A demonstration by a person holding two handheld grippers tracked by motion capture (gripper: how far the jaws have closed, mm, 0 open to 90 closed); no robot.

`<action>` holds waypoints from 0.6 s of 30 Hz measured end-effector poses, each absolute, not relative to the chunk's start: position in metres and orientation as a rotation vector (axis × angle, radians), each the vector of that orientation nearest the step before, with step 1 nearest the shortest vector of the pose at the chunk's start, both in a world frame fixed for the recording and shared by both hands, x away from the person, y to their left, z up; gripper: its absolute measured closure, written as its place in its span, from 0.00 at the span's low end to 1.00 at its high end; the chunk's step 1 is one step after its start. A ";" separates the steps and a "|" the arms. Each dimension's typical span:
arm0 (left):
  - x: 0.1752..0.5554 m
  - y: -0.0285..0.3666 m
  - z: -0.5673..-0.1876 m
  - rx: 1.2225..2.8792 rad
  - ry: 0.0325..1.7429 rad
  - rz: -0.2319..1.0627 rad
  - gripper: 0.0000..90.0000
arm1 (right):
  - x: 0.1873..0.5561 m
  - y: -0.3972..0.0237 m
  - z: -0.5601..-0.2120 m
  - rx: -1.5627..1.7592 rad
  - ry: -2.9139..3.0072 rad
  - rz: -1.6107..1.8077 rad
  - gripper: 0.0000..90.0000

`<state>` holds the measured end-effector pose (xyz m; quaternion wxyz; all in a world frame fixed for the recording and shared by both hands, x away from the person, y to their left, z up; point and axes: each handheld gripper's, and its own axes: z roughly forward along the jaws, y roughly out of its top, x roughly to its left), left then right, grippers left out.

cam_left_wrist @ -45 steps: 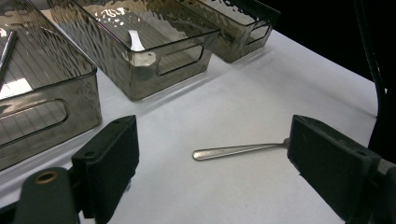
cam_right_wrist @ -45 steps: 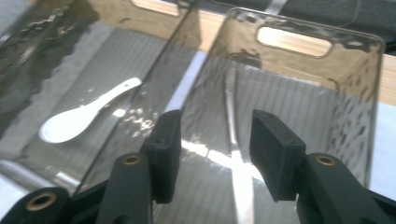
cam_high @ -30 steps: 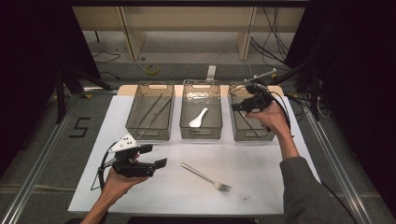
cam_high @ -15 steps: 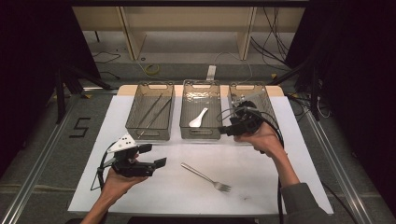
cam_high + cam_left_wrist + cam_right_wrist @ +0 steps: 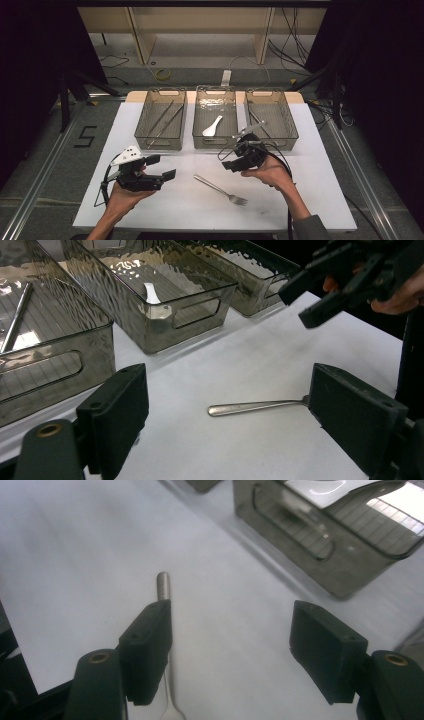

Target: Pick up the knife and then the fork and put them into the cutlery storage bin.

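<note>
The right claw (image 5: 231, 161) has come away from the right-hand bin (image 5: 272, 118) at the back of the desk (image 5: 320, 190) and swung down and toward the person, so that it now hangs just behind the fork (image 5: 220, 190), which lies loose on the white desk surface between the two hands, handle pointing up-left and tines toward the near edge; its jaws stand well apart with nothing between them, having widened a little on the way down; in the right gripper view the fork's handle (image 5: 163, 587) runs up past the left jaw rather than between the pair, so the claw is not yet lined up across it. The left claw (image 5: 163, 168) has kept its place at the near left of the desk (jaws likewise apart and empty), the fork's handle (image 5: 255, 406) lying ahead of it in the left gripper view. Behind them the left bin (image 5: 162, 120) holds long thin metal pieces and the middle bin (image 5: 215, 119) a white spoon (image 5: 213, 126). Judging from this, the right hand has gone over to fetching the fork, and a small shift sideways to straddle the handle seems needed before the jaws can close.
</note>
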<state>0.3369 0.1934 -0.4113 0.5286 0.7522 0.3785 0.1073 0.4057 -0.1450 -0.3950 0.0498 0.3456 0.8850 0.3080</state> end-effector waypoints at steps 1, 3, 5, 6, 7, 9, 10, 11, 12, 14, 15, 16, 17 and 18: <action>0.337 0.194 -0.411 1.795 0.904 0.256 0.18 | 0.406 -0.145 -0.395 1.052 2.695 0.938 0.38; 0.335 0.195 -0.411 1.795 0.904 0.260 0.18 | 0.403 -0.142 -0.397 1.039 2.712 0.925 0.38; 0.335 0.196 -0.411 1.795 0.902 0.261 0.18 | 0.401 -0.140 -0.399 1.033 2.724 0.926 0.38; 0.335 0.196 -0.411 1.796 0.903 0.262 0.18 | 0.399 -0.138 -0.399 1.034 2.734 0.916 0.38; 0.334 0.196 -0.411 1.797 0.902 0.263 0.18 | 0.396 -0.135 -0.402 1.016 2.742 0.910 0.38; 0.333 0.197 -0.411 1.797 0.901 0.262 0.18 | 0.394 -0.134 -0.403 1.010 2.750 0.910 0.37; 0.332 0.197 -0.411 1.796 0.902 0.260 0.18 | 0.392 -0.132 -0.404 1.003 2.764 0.898 0.37; 0.332 0.197 -0.411 1.797 0.902 0.260 0.18 | 0.391 -0.131 -0.405 0.995 2.770 0.890 0.38; 0.331 0.198 -0.411 1.802 0.900 0.259 0.18 | 0.389 -0.129 -0.406 0.988 2.782 0.881 0.39; 0.331 0.197 -0.412 1.801 0.897 0.263 0.18 | 0.386 -0.126 -0.409 0.974 2.796 0.855 0.39; 0.331 0.196 -0.412 1.801 0.895 0.262 0.18 | 0.385 -0.125 -0.411 0.966 2.807 0.849 0.40; 0.331 0.196 -0.412 1.802 0.896 0.261 0.18 | 0.384 -0.123 -0.413 0.958 2.810 0.843 0.40; 0.331 0.196 -0.412 1.804 0.894 0.260 0.18 | 0.384 -0.122 -0.414 0.959 2.816 0.834 0.40; 0.331 0.195 -0.412 1.803 0.895 0.260 0.18 | 0.383 -0.122 -0.416 0.953 2.819 0.825 0.40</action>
